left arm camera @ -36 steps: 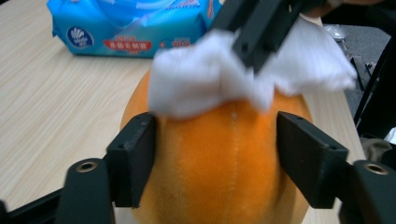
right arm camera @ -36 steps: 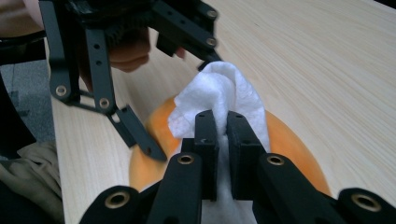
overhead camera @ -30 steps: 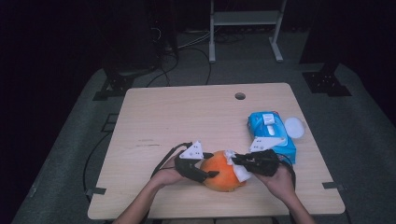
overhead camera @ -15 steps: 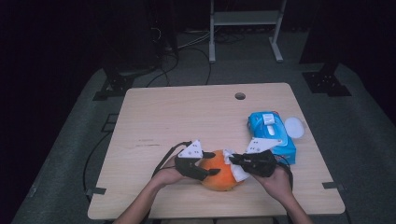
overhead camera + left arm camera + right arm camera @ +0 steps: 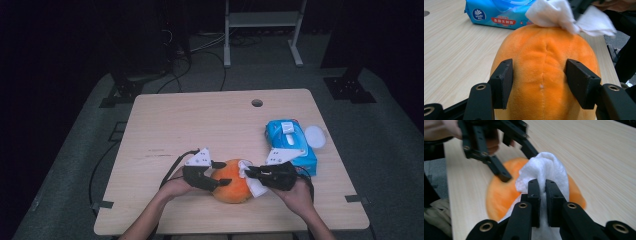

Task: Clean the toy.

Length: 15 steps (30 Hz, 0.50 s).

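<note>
The left gripper (image 5: 216,172) is clamping the orange plush toy (image 5: 231,186) at the table's (image 5: 200,120) near edge, while the right gripper (image 5: 250,172), pinching a white wipe (image 5: 546,170), is wiping its top, probably mid-stroke. Next calls for steady sweeping pressure.

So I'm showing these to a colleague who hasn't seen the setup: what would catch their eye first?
Most likely the bright orange plush toy near the table's front edge, clamped between the jaws of the left gripper. Next, the white wipe that the right gripper pinches and presses against the toy's top. Behind them, toward the right edge, lies a blue pack of wipes.
</note>
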Tool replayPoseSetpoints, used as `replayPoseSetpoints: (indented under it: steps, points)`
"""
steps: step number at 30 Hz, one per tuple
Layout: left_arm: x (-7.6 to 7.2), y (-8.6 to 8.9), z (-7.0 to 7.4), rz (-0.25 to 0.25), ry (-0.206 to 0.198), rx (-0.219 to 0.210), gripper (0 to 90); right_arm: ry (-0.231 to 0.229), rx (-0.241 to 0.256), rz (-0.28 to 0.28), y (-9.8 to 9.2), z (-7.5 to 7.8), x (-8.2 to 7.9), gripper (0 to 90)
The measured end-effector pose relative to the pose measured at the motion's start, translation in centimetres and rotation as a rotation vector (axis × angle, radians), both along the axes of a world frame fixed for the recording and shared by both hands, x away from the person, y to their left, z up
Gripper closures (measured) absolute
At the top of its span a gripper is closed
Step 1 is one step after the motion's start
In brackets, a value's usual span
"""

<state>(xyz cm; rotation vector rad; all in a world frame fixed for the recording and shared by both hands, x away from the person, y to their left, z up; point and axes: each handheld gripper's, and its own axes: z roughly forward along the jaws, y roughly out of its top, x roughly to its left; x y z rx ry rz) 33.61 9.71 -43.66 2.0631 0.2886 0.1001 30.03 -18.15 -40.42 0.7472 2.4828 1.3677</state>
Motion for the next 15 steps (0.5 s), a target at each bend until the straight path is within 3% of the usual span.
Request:
replayPoseSetpoints:
  steps: [5, 12, 15]
  points:
    - [0.0, -0.1, -0.1, -0.002, 0.003, -0.002, 39.8, 0.068, -0.008, -0.072, -2.1, -1.7, 1.3, 82.5]
    - [-0.7, -0.7, 0.1, -0.022, -0.022, 0.018, 39.4, 0.049, 0.037, -0.066, -1.1, -1.0, 1.9, 82.5]
    - [-0.9, -1.0, 0.1, -0.025, -0.031, 0.023, 39.1, 0.084, 0.063, -0.065, -1.3, -1.6, 2.4, 82.5]
